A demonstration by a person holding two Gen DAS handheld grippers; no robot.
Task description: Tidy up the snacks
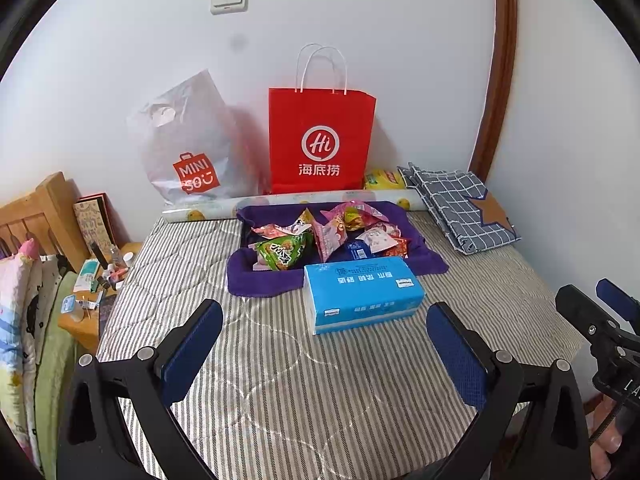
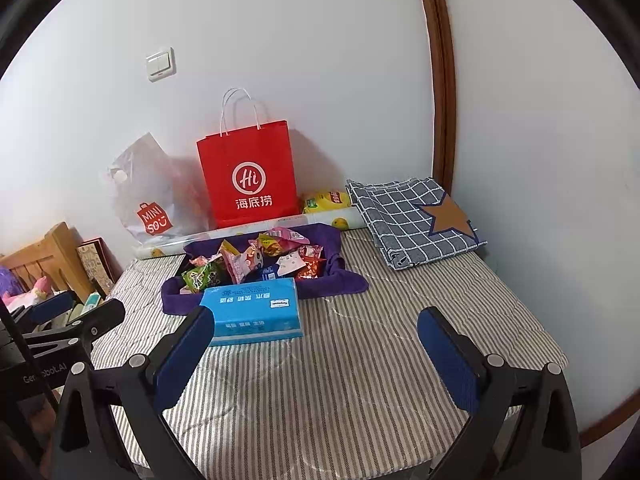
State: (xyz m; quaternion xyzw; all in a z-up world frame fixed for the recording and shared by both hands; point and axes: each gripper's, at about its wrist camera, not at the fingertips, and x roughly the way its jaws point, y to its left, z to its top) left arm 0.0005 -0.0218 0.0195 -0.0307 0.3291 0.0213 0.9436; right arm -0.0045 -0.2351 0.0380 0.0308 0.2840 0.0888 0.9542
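Two grippers up front, both jaws spread wide, nothing between pads: left gripper (image 1: 324, 344) and right gripper (image 2: 316, 354) held low over striped mattress cover (image 1: 280, 392), back from the goods, prob so both cams take in whole layout. Right gripper also seen at edge of left wrist view, w/ fingers of a hand under it.

Snacks (image 1: 320, 236) heaped in loose mixed pile inside dark tray (image 1: 250, 240) lined w/ purple cloth (image 1: 264, 284), mid-bed, toward wall. Cloth draped over tray rim, likely to keep packets from sliding or to pad the tray (guess only). Green packet (image 1: 282, 254) at near-left of pile, pink and red ones jumbled beside and behind, small blue pack partly buried.

Blue tissue pack (image 1: 362, 294) flat on cover, touching tray's near edge; partly blocks straight reach into pile, so approach from side or above would suit.

Red paper bag (image 1: 322, 140) upright vs wall behind tray, mouth up, handles standing; white plastic bag (image 1: 188, 148) slumped next to it on left. Patterned roll (image 1: 288, 202) lying between bags and tray. Yellow packet (image 1: 384, 179) tucked behind roll, right of red bag; whether a snack, can't tell. Folded checked cloth (image 1: 460, 208) at far right, well apart.

Pile in tray fits either gathered-up snacks or ones awaiting sorting; can't settle which.
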